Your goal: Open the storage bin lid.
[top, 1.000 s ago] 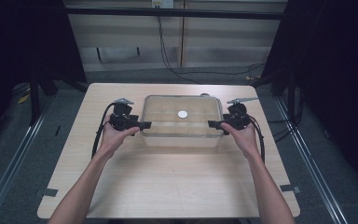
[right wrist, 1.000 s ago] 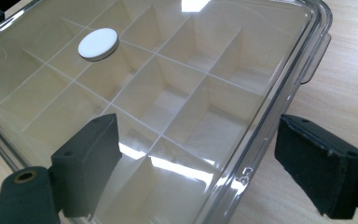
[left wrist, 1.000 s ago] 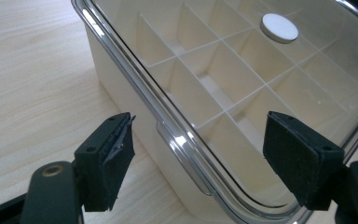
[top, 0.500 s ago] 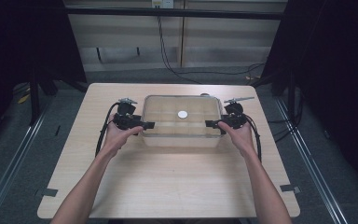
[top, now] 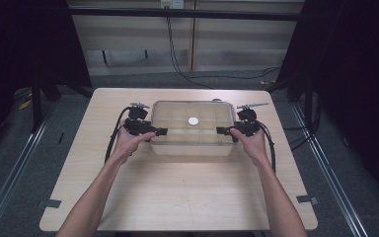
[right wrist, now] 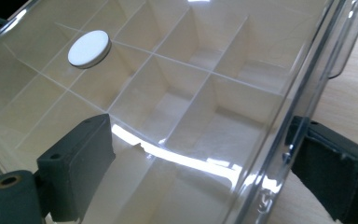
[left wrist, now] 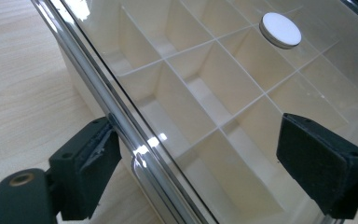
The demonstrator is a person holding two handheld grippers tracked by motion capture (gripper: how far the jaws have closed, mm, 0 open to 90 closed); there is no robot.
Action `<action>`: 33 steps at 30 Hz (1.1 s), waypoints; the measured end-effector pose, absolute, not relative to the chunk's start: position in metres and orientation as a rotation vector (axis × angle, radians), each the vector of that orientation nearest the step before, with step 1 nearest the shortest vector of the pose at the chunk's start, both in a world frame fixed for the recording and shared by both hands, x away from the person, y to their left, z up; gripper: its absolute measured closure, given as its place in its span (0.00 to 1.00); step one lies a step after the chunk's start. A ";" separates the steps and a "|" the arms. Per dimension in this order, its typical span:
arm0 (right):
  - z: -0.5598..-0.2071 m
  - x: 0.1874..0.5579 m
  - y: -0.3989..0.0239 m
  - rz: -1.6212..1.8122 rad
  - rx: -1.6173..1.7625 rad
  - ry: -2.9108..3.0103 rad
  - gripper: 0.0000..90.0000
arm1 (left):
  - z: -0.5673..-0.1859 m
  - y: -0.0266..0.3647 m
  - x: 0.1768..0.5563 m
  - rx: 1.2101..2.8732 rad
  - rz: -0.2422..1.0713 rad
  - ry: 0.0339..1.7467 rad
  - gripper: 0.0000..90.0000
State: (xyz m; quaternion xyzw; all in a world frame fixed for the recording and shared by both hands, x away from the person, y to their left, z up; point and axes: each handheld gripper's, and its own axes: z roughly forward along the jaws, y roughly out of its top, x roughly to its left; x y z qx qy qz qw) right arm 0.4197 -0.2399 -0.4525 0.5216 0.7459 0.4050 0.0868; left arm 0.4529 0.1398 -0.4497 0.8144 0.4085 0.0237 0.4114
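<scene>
A clear plastic box with a shut lid and several empty compartments sits at the table's far middle. On the lid lies a white disc. My left gripper is at the box's left end. The lid's rim runs between its pads; its jaws have just been opening and do not clamp the rim. My right gripper mirrors it at the right end, straddling the rim with its jaws opened wide.
The wooden table has bare room in front of the box and on both sides. Black cables loop from each gripper across the top. A latch tab sticks out from the box's side. Dark curtains and floor rails flank the table.
Both grippers have crept slightly inward along the box's ends. The box and the white disc rest where they were.
</scene>
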 end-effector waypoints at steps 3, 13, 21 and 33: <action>-0.452 0.421 -0.237 1.191 1.567 2.205 0.08 | -0.450 0.137 0.451 2.046 0.071 1.039 0.11; -0.452 0.421 -0.237 1.190 1.572 2.202 0.08 | -0.453 0.136 0.454 2.026 0.063 1.051 0.08; -0.452 0.419 -0.236 1.196 1.566 2.179 0.09 | -0.452 0.147 0.453 1.974 0.078 1.054 0.25; -0.447 0.415 -0.235 1.180 1.524 2.120 0.13 | -0.449 0.149 0.447 1.951 0.128 1.043 0.27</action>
